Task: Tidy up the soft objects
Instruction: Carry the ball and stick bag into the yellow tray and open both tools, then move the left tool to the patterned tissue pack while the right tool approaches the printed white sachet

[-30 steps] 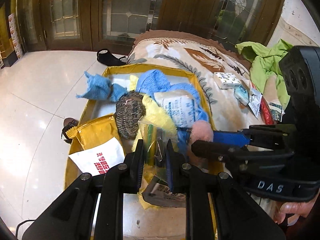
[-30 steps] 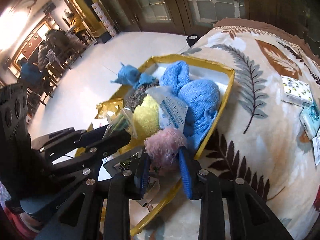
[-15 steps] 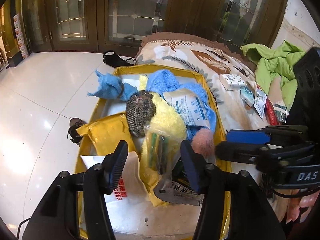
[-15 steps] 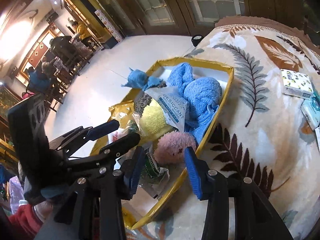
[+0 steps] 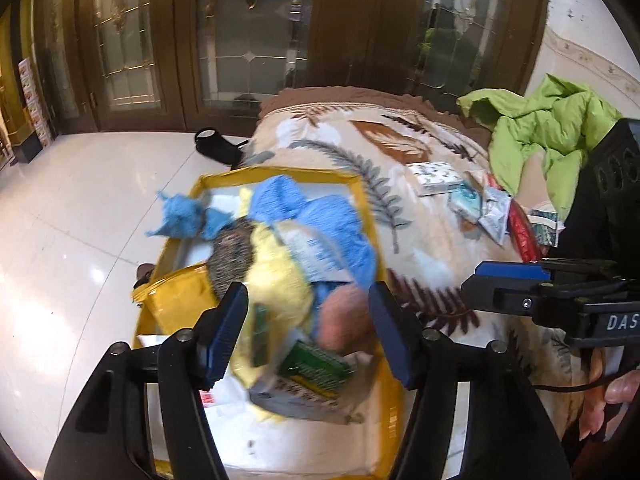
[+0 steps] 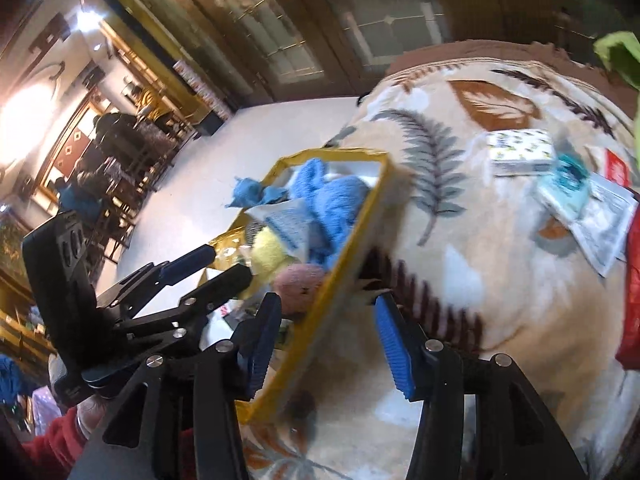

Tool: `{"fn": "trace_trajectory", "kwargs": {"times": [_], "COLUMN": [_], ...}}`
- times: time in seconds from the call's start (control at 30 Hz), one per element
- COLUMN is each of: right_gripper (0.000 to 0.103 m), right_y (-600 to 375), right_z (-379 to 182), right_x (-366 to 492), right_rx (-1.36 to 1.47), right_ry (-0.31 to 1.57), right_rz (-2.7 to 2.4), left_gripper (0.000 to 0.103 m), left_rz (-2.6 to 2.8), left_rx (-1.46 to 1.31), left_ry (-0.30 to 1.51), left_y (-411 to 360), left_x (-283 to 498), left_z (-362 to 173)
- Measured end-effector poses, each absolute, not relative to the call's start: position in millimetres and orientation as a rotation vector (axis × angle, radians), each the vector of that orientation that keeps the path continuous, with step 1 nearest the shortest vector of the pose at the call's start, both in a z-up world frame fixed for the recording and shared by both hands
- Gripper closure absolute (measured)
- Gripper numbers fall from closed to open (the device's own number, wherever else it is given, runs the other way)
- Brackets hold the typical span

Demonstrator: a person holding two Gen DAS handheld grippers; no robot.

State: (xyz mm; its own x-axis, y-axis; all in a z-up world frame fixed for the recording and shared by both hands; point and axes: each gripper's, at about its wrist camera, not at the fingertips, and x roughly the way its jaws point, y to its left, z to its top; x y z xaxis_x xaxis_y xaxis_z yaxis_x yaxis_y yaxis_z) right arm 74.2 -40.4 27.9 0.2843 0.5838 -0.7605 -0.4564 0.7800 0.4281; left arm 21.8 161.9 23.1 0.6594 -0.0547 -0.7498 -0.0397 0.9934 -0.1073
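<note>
Both grippers' jaws wide, empty; fuzzy pink ball [image 5: 344, 316] in yellow-rimmed tray [image 5: 366, 208].

A fleecy, matt blanket [image 5: 432, 240] printed with leaves covers the surface; at its left edge sits a glossy yellow cardboard tray [image 5: 366, 216] heaped with soft goods: looped blue terry cloth [image 5: 332, 220], a fuzzy yellow cloth [image 5: 280, 276], a woolly pink pom-pom [image 5: 344, 316] and crinkled clear plastic packets [image 5: 316, 384]. Ribbed blue pads [image 6: 394, 344] line matt black plastic gripper fingers studded with shiny metal screws. The white floor tiles [image 5: 60, 240] gleam; a puffy green jacket [image 5: 552, 128] has a slight sheen.
</note>
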Motion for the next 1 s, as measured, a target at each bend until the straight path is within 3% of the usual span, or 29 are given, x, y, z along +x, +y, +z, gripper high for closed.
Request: {"fn": "trace_trajectory", "kwargs": {"times": [0.2, 0.3, 0.53, 1.0], "right_gripper": [0.044, 0.044, 0.042, 0.042], "right_y": [-94.3, -127.9, -197.8, -213.3], "right_z": [23.7, 18.3, 1.6, -9.0], "right_x": [74.3, 77.6, 90.8, 114.9], "right_rx": [0.196, 0.238, 0.366, 0.452], "right_ry": [1.06, 1.054, 1.056, 1.05], "right_rz": [0.613, 0.546, 0.395, 0.36], "left_gripper": [0.037, 0.032, 0.031, 0.031], "left_rz": [-0.052, -0.085, -0.156, -0.174], "left_rx": [-0.088, -0.067, -0.029, -0.029], "left_ry": [0.86, 0.863, 0.901, 0.917], "left_y": [129.1, 109.7, 69.7, 50.8], "left_x": [32.3, 37.4, 56.0, 97.9], "left_z": [26.9, 27.1, 19.7, 16.3]}}
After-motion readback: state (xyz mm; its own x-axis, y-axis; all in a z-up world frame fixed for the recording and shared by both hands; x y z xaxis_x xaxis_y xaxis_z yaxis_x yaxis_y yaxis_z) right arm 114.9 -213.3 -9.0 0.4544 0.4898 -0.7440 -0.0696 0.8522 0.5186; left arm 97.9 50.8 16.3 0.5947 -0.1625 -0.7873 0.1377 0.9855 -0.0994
